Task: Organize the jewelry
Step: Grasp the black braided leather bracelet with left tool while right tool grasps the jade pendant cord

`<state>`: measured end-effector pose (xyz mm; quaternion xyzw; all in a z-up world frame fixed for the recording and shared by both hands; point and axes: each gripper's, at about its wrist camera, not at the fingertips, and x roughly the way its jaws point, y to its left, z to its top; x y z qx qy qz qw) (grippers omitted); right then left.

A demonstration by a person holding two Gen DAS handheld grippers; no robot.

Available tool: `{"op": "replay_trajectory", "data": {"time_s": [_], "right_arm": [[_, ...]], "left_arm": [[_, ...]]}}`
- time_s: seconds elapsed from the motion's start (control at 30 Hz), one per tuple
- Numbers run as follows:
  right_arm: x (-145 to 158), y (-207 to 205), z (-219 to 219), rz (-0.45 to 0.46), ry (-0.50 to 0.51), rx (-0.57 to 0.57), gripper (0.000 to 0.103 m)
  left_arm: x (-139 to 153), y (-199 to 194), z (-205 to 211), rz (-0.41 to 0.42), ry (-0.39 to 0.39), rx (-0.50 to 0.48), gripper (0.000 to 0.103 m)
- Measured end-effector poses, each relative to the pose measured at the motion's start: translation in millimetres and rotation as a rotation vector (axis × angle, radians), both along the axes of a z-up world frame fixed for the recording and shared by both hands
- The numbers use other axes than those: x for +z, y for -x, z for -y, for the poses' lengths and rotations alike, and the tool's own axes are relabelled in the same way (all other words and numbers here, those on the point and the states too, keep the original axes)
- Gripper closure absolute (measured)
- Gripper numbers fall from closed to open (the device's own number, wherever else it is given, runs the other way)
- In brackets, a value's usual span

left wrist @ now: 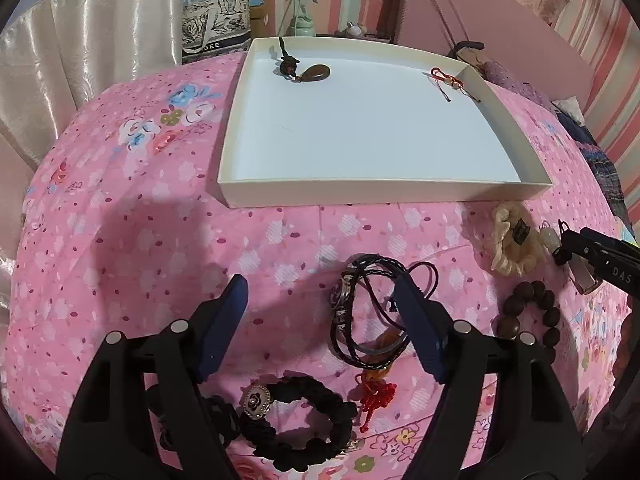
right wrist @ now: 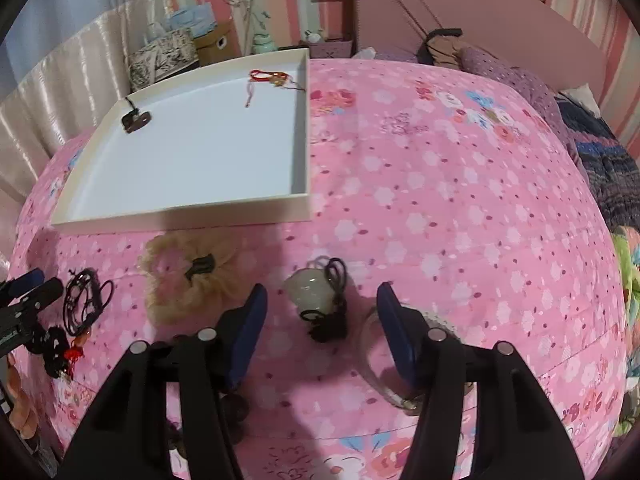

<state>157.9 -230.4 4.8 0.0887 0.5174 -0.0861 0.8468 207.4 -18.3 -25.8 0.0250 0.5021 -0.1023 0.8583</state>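
A white tray lies on the pink bed; it holds a brown pendant and a red cord charm. My left gripper is open above the bedspread, with a black cord bracelet bundle beside its right finger and a black beaded bracelet below. My right gripper is open around a pale jade pendant on a black cord. The tray shows in the right wrist view too.
A cream scrunchie, a brown bead bracelet, a red knot charm and a clear bangle lie on the bedspread. Curtains hang left; pillows and clothes lie at the right.
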Motion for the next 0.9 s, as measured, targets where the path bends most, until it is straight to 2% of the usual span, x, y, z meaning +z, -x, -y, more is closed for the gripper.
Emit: {"op": "replay_trajectory", "data": {"time_s": [0.1,0.27,0.3,0.33,0.4,0.53,0.63,0.9], "right_arm": [[-8,-3,-2,-0.028,0.015,0.002,0.049],[-8,-4,-1,-0.023,0.011,-0.003,0.049],[-7,-3,0,-0.018,0.009,-0.007,0.052],[-4,-2,-1,-0.008,-0.009,-0.004,0.055],[-2,-1,-4,-0.002,-0.028,0.014,0.055],[-12,-5,-6,-0.045,-0.001,0.007,0.055],[-18,-6,-3,-0.062,-0.007,0.004,0.062],[-25,-7,-10,-0.089,0.035,0.042,0.065]], "left_arm": [[-2,-1,1,-0.006,-0.002,-0.001,0.03],[-8,-3,2,-0.029,0.004,-0.004,0.038],[-8,-4,2,-0.032,0.004,-0.005,0.039],[-9,-4,2,-0.034,0.003,-0.005,0.039],[-10,-4,3,-0.037,0.002,-0.008,0.04],[-10,-3,3,-0.038,-0.001,-0.011,0.04],[-12,-4,4,-0.047,-0.003,-0.013,0.042],[-20,-7,4,-0.071,-0.011,-0.014,0.047]]}}
